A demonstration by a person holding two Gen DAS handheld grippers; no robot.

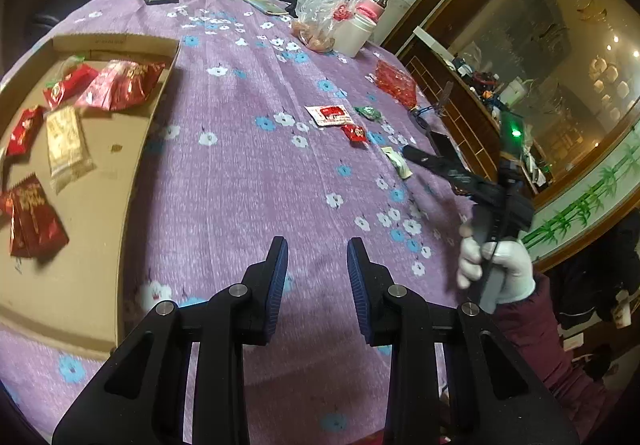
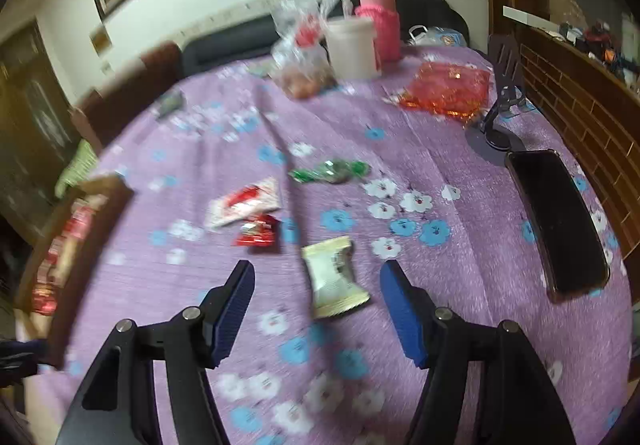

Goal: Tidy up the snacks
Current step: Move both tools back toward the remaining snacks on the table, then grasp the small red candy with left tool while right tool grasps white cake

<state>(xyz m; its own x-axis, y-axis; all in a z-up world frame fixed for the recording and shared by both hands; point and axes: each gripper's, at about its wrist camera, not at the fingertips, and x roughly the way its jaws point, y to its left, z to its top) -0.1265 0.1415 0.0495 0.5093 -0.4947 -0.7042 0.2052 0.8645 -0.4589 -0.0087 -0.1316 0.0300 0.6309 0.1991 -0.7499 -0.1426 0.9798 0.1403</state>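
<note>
A shallow cardboard box [image 1: 100, 205] at the left holds several red snack packets [image 1: 120, 83] and a gold one [image 1: 66, 145]. My left gripper [image 1: 318, 245] hangs open over the purple flowered tablecloth [image 1: 240, 185] beside the box, with nothing between its fingers. Loose snacks lie to the right: a white-and-red packet [image 2: 244, 203], a small red packet [image 2: 258, 231], a green candy [image 2: 332, 171] and a cream packet [image 2: 336, 277]. My right gripper [image 2: 318, 269] is open just above the cream packet, which lies flat between the spread fingers, untouched. A gloved hand [image 1: 496, 265] holds that gripper.
A black phone [image 2: 560, 225] and a phone stand [image 2: 500, 113] are at the right edge. A red foil bag [image 2: 448, 89], a white jar [image 2: 352, 49], a pink bottle [image 2: 380, 29] and a clear plastic bag [image 2: 304, 57] stand at the far side. A wooden cabinet [image 2: 580, 117] borders the table.
</note>
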